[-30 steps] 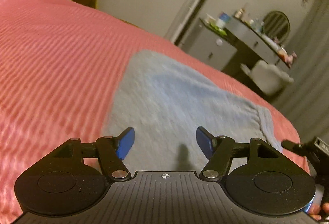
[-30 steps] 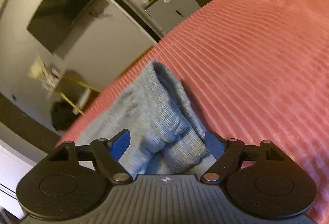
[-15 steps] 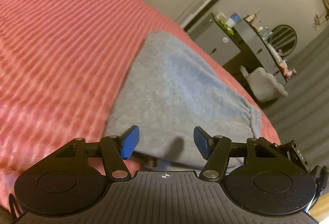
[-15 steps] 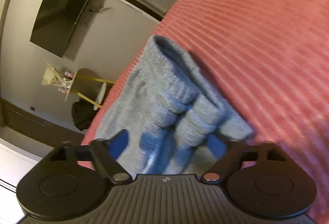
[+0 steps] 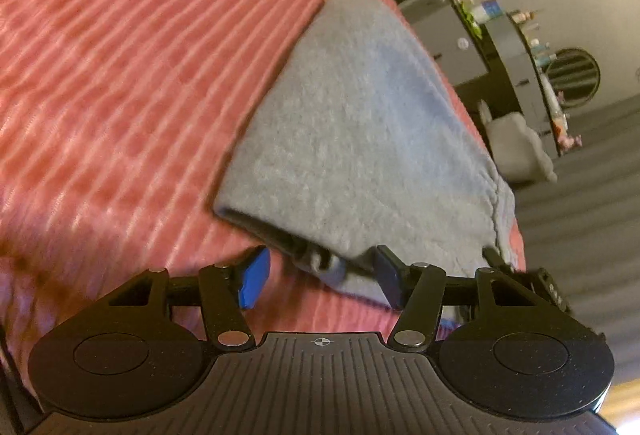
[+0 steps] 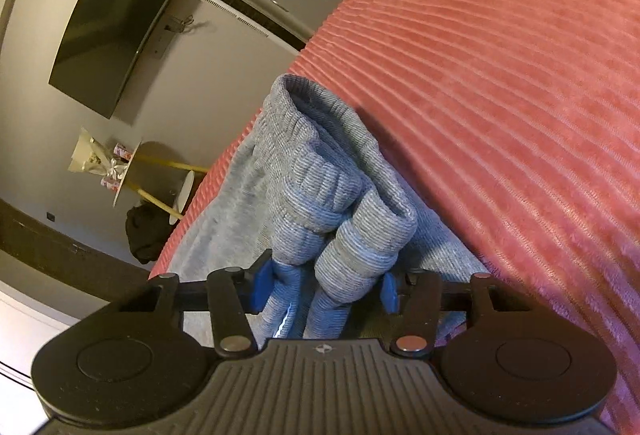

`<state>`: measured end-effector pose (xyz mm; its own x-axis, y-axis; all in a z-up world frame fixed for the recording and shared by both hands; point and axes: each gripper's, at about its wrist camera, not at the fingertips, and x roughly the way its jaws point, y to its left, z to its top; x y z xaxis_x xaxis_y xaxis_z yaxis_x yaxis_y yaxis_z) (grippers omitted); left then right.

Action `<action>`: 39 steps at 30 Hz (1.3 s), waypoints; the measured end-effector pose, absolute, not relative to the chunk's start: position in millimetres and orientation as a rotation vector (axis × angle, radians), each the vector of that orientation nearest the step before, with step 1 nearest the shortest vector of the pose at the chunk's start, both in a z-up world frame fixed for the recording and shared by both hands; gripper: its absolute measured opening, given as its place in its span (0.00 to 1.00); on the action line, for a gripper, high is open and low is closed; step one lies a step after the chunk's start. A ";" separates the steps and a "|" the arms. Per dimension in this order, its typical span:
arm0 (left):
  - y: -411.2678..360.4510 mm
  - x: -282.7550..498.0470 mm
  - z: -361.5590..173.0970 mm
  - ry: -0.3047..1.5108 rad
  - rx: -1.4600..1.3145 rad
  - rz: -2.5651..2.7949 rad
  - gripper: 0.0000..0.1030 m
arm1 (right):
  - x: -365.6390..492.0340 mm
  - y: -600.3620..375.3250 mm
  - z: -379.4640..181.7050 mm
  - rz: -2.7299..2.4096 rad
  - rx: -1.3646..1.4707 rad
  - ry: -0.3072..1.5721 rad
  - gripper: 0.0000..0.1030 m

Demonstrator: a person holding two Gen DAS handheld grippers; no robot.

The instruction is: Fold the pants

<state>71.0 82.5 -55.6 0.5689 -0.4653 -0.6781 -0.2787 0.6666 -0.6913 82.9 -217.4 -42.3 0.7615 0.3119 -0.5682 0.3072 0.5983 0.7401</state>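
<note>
Lying folded on the red ribbed bedspread (image 5: 120, 83), the grey pants (image 5: 352, 139), with the ribbed cuffs (image 6: 344, 219) bunched at the near end. Having just been closing, the right gripper (image 6: 324, 291), now pinching the cuffs between blue pads (image 6: 262, 289); also narrowing, the left gripper (image 5: 320, 277), straddling the near folded corner with pads apart from it, lower and nearer the cloth than a second ago. Showing beyond the far edge: a wall television (image 6: 108, 31), a dresser (image 5: 496, 47), a round mirror (image 5: 574, 75).
</note>
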 end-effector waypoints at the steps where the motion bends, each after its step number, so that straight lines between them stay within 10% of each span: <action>1: 84.6 70.8 -54.0 0.961 -0.865 -0.109 0.60 | 82.2 -217.1 -42.6 0.004 0.956 0.733 0.53; 9: 81.6 83.5 -55.6 0.886 -0.801 -0.066 0.60 | 91.4 -200.6 -39.0 -0.015 0.820 0.748 0.55; 19: 67.3 77.7 -42.4 0.814 -0.660 -0.099 0.23 | 81.5 -164.5 -9.4 -0.038 0.536 0.704 0.34; 30: 56.9 56.7 -19.1 0.775 -0.543 -0.129 0.16 | 46.6 -168.5 18.1 -0.015 0.488 0.610 0.32; 35: 49.6 58.5 -27.9 0.846 -0.457 -0.041 0.40 | 52.5 -181.5 -8.7 -0.080 0.465 0.785 0.54; 39: 44.5 48.4 -13.6 0.816 -0.395 -0.029 0.37 | 38.0 -198.9 2.0 -0.158 0.501 0.743 0.77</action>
